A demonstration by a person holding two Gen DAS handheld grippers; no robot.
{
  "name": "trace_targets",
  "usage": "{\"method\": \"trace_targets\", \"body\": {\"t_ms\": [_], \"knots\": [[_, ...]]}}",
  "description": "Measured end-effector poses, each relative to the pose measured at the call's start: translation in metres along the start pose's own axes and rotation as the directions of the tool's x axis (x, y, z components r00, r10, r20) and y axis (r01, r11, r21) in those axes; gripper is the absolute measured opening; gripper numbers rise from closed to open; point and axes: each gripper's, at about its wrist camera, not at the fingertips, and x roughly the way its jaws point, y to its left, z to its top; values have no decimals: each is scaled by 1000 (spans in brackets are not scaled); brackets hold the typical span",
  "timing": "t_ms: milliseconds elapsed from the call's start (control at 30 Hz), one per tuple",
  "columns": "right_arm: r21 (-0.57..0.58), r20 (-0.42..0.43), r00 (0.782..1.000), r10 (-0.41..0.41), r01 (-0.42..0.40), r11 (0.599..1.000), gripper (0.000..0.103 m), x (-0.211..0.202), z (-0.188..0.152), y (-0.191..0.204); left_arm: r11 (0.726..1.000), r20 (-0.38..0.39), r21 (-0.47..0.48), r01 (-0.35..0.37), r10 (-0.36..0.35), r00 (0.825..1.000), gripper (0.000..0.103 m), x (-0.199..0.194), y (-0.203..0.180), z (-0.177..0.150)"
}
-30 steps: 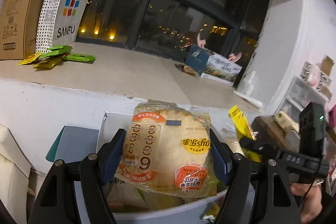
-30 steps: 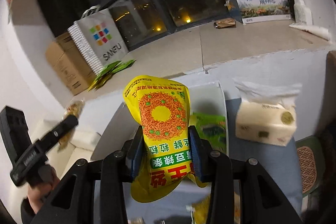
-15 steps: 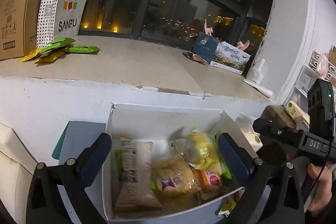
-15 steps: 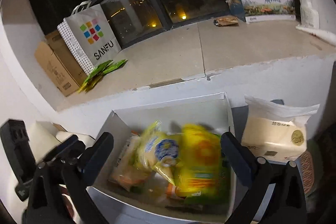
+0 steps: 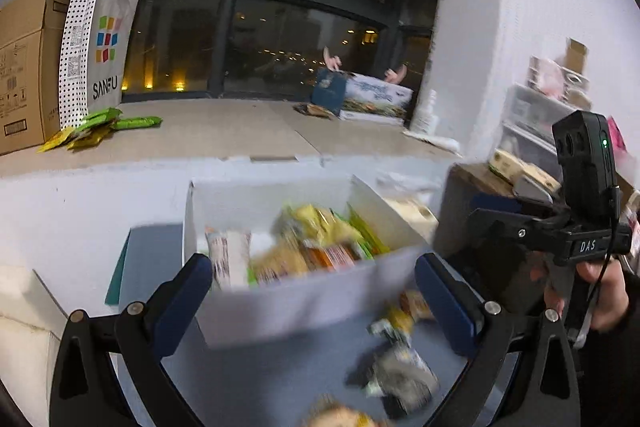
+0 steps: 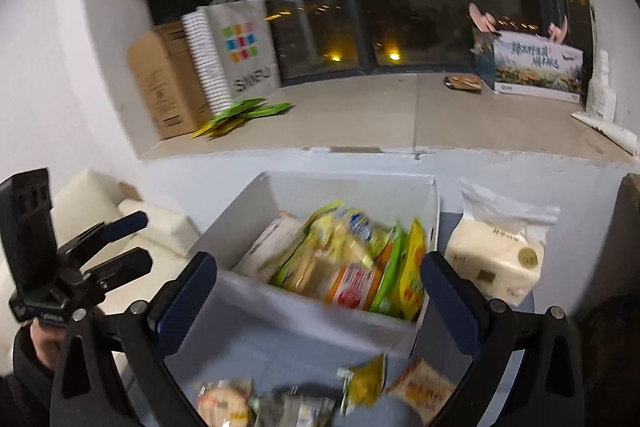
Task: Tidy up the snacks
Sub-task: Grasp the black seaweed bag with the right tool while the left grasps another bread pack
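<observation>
A white open box point(image 5: 288, 303) stands on a blue-grey table, with several snack packs point(image 5: 316, 247) inside; it also shows in the right wrist view point(image 6: 280, 311) with yellow, green and orange packs point(image 6: 360, 263). My left gripper point(image 5: 312, 291) is open and empty, in front of the box's near wall. My right gripper point(image 6: 320, 295) is open and empty, over the box's near edge. Loose snack packs point(image 5: 396, 367) lie on the table in front of the box, also seen in the right wrist view point(image 6: 360, 387). The views are blurred.
A tissue pack point(image 6: 500, 259) stands right of the box. Behind is a white ledge point(image 5: 200, 143) with a cardboard box point(image 5: 24, 67), a SANFU bag point(image 5: 100, 55) and green packets point(image 5: 100, 127). A white cushion point(image 6: 120, 223) lies left.
Both grippers opened and dropped their packs, the bread pack and the yellow pack, into the box. Both have since drawn back toward me, so loose packs in front of the box now show.
</observation>
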Motion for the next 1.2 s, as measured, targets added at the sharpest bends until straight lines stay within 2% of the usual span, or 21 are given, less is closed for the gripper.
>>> {"method": "trace_targets", "body": {"t_ms": [133,267,333,500,600,733,900,1067,1200], "knots": [[-53,-2,1000,17,-17,998,103,-31,-38,15,1000,5,-19,25,-25,1000,103,-30,-13,-33],[-78,-25,1000,8,-10,997,103,-54,-87,25,999,0,-44,21,-21,1000,103,-53,-25,-71],[-66,-38,999,5,-8,998,103,-62,-111,28,997,-15,-65,28,-29,999,103,-58,-29,-84],[-64,-88,996,-9,4,998,103,-64,-150,37,999,-36,-44,19,-20,999,103,-64,-39,-98],[-55,-98,995,-4,-1,999,103,-60,-159,40,998,-32,-53,19,-21,999,103,-68,-41,-99],[-70,-126,991,-36,27,997,103,-43,-159,42,998,-40,-60,21,-23,999,103,-71,-39,-102],[-91,-211,977,-45,26,996,103,-1,-156,44,998,-63,-65,8,-13,998,103,-75,-38,-116],[-135,-304,949,-89,50,990,103,50,-154,48,998,-91,-65,-3,-3,996,103,-78,-37,-129],[-141,-377,917,-127,78,987,103,83,-158,43,998,-98,-66,-14,8,995,103,-79,-33,-133]]}}
